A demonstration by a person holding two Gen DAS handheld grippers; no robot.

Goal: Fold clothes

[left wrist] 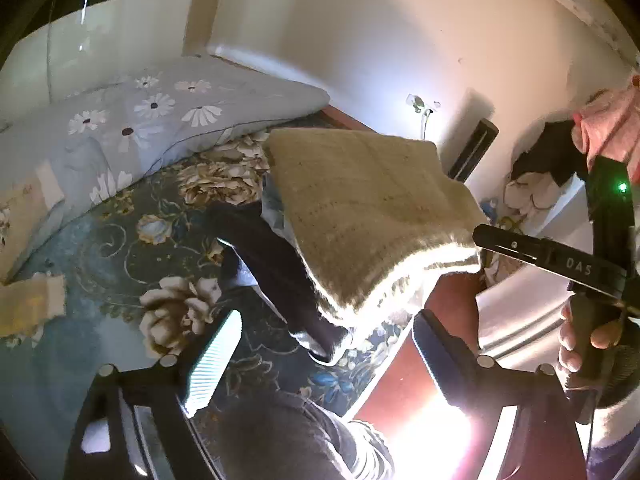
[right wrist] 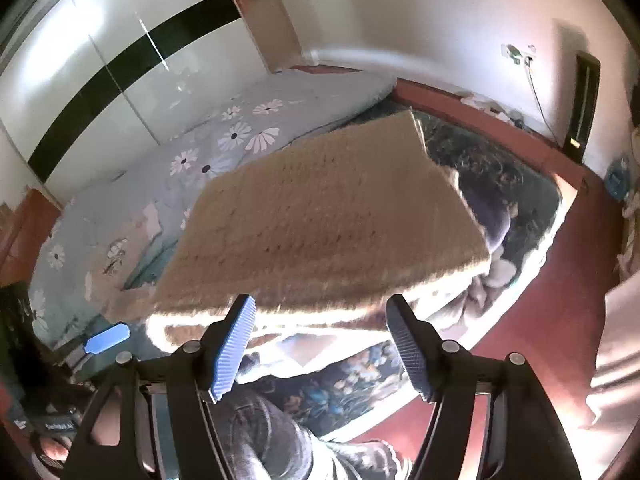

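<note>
Both the left gripper (left wrist: 326, 354) and right gripper (right wrist: 320, 344) are standing with jaws apart, holding nothing, while the folded beige knit (left wrist: 372, 216) is sitting at twelve o'clock above the floral bedspread (left wrist: 120, 248), seemingly released for stacking.

The folded beige knit (right wrist: 320, 224) is motion-blurred and hides most of the dark garment (right wrist: 490, 208) behind it.
</note>
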